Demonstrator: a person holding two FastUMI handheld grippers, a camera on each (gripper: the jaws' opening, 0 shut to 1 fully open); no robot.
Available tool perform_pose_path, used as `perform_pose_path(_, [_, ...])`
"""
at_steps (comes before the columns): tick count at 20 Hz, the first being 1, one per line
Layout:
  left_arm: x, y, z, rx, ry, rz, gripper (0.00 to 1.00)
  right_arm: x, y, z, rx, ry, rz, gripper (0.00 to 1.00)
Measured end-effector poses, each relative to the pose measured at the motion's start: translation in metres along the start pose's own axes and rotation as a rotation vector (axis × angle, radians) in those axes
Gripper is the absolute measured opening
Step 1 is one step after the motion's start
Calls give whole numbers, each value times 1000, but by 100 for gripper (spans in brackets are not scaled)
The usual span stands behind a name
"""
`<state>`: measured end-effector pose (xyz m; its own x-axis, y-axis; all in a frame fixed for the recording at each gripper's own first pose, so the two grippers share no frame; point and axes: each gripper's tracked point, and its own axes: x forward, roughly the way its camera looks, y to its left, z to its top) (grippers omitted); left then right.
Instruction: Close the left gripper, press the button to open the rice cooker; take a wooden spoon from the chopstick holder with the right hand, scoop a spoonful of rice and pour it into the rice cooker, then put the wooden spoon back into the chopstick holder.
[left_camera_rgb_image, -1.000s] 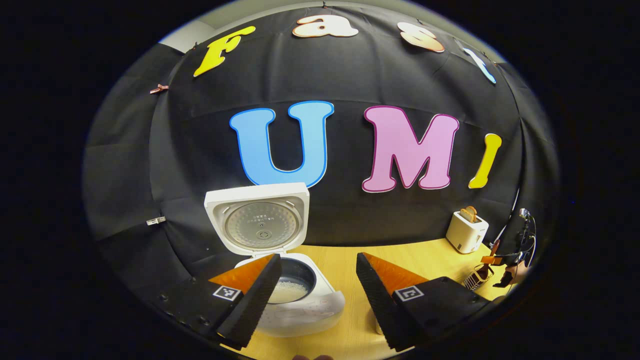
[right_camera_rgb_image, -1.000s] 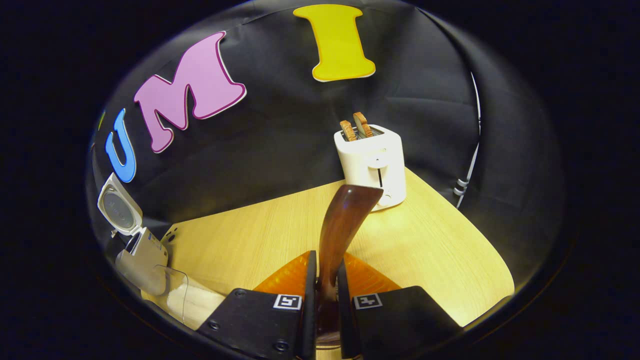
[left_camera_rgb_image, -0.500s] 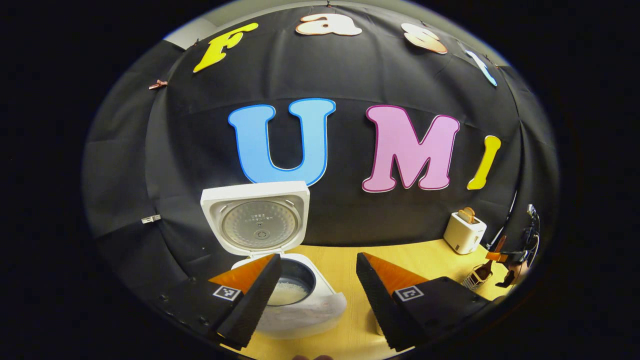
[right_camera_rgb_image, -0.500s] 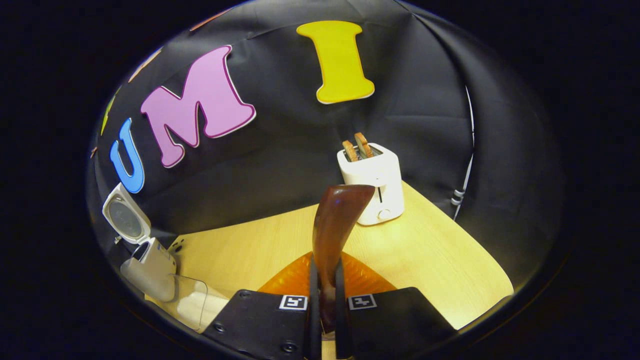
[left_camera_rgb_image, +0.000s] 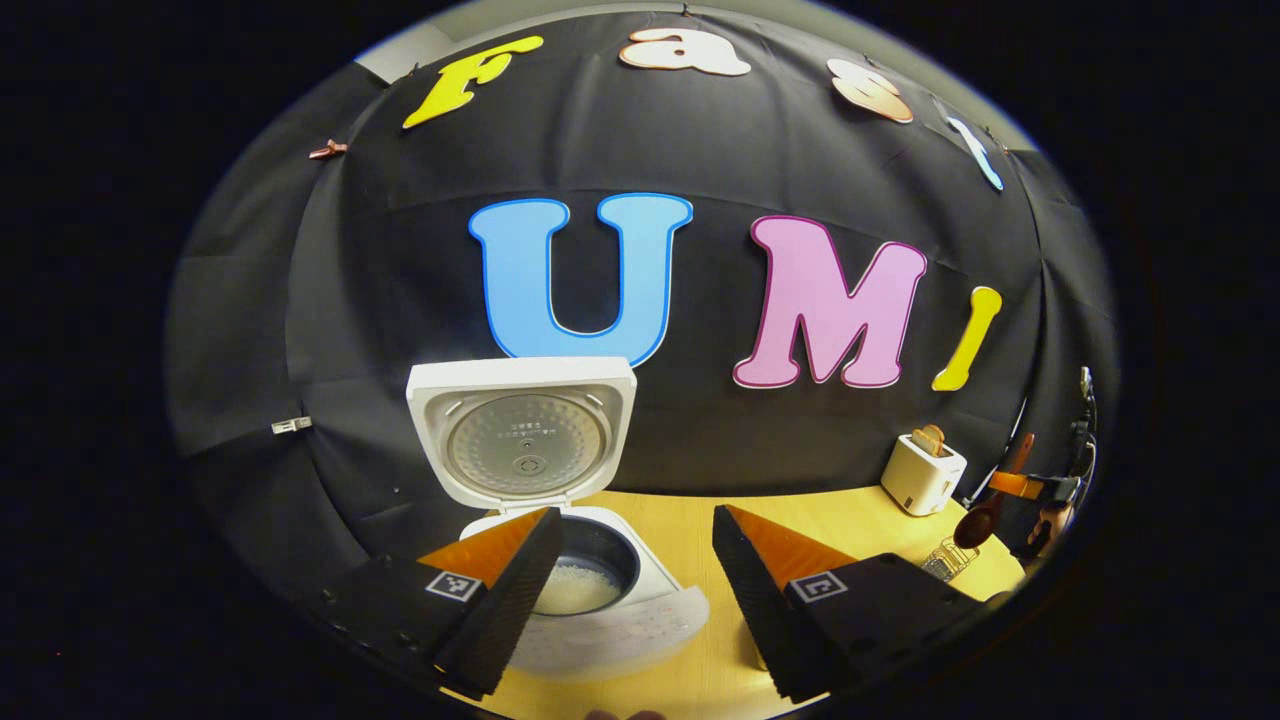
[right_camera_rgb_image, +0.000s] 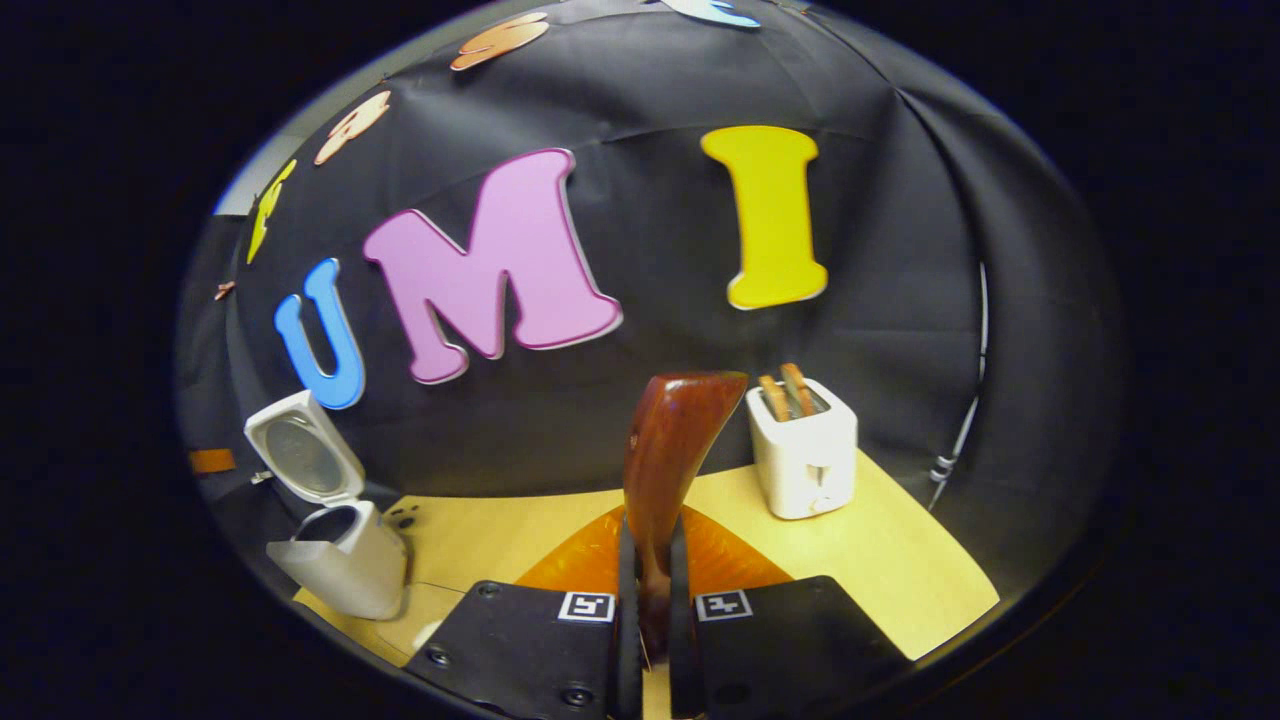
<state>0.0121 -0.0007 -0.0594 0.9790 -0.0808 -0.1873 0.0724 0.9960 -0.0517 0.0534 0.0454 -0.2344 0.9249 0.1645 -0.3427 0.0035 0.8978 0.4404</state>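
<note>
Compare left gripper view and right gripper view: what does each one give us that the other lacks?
Left gripper view: rice inside the pot, the open left tool in front of it, and far right the wooden spoon lifted near the chopstick holder.
Right gripper view: close-up of the spoon's handle clamped in the right tool.
Both: rice cooker with its lid up, toaster, table.

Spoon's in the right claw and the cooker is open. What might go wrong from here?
1. The right claw pinches the wooden spoon low on its handle, so it may twist when scooping.
2. The left claw hangs open right in front of the rice cooker, perhaps crowding the pour.
3. The raised lid could get knocked.
</note>
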Motion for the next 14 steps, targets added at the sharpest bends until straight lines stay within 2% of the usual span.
perform_pose_path(3, [3, 17, -3, -15, 2, 0, 96, 2, 63, -16, -2, 17, 76, 14])
perform_pose_path(7, [5, 38, -3, -15, -2, -11, 96, 15, 124, -72, -103, 88, 136, 15])
perform_pose_path(10, [7, 53, -1, -14, -5, -20, 96, 26, 139, -117, -246, 152, 123, 14])
perform_pose_path(14, [9, 67, -3, 3, -3, -31, 96, 36, 132, -165, -420, 205, 28, 15])
